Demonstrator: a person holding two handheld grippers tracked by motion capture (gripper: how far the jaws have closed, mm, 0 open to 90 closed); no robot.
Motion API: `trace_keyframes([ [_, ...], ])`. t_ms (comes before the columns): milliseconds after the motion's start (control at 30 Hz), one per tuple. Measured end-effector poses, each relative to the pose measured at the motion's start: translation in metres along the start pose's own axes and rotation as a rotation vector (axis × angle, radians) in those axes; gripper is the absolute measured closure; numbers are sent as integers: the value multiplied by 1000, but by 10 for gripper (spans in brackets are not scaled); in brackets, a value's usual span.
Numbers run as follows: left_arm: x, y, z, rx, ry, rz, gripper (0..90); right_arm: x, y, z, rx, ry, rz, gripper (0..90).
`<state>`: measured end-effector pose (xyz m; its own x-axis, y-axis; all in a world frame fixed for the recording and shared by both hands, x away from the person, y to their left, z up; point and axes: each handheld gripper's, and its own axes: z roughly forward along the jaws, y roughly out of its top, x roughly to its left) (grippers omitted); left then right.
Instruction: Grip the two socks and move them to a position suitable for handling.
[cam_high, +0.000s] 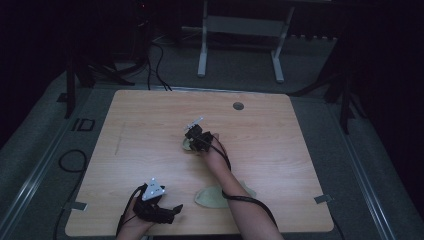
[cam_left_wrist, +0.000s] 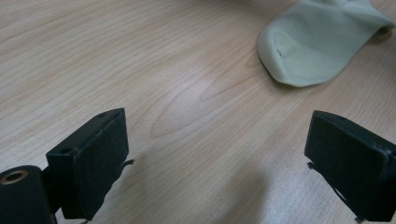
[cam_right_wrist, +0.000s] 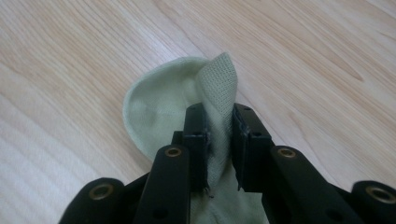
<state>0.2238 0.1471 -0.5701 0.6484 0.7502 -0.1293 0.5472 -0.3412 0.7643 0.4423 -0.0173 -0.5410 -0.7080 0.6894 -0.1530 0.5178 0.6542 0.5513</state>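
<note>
Two pale green socks lie on the wooden table (cam_high: 150, 115). One sock (cam_high: 187, 144) sits near the middle, and my right gripper (cam_high: 194, 141) is shut on a raised fold of this sock (cam_right_wrist: 219, 93), which stands pinched between the two black pads. The other sock (cam_high: 215, 196) lies flat near the front edge, partly under the person's right forearm; its toe end (cam_left_wrist: 317, 42) shows in the left gripper view. My left gripper (cam_high: 172, 212) rests at the front left with its jaws wide open over bare wood (cam_left_wrist: 210, 158), nothing between them.
A round grommet hole (cam_high: 238, 106) sits near the table's far edge. Cables (cam_high: 70, 162) lie on the grey floor at the left, and a white desk frame (cam_high: 240, 40) stands beyond the table. The room around is dark.
</note>
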Motion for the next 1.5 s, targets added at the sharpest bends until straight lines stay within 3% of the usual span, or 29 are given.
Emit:
trace_keyframes([
  [300,1,0,1,5,0,-14,66,-17,-9,-35,-33,-2,36,772],
  [433,1,1,1,3,0,-21,66,-32,-20,-66,-63,-45,40,772],
  [467,1,1,1,8,-2,-20,66,-32,-20,-66,-63,-45,40,772],
  [567,0,1,3,13,-7,-28,66,-40,-30,-81,-66,-53,59,772],
  [600,0,1,3,12,-7,-28,66,-43,-39,-88,-60,-51,89,772],
  [700,-2,2,3,18,-9,-22,66,-43,-48,-94,-51,-44,102,771],
  [767,-4,2,3,18,-9,-23,66,-36,-64,-101,-48,-29,104,770],
  [900,-5,3,5,20,-2,-26,66,-27,-77,-102,-50,-20,108,770],
  [1067,-7,3,7,21,7,-27,67,-8,-91,-87,-30,-14,78,768],
  [1233,-10,3,10,31,-1,-27,67,-3,-91,-71,-26,-28,95,757],
  [1367,-10,4,13,42,-17,-22,67,2,-95,-58,-3,-50,71,745],
  [1500,-11,5,15,44,-20,-16,69,3,-97,-58,-18,-48,90,705],
])
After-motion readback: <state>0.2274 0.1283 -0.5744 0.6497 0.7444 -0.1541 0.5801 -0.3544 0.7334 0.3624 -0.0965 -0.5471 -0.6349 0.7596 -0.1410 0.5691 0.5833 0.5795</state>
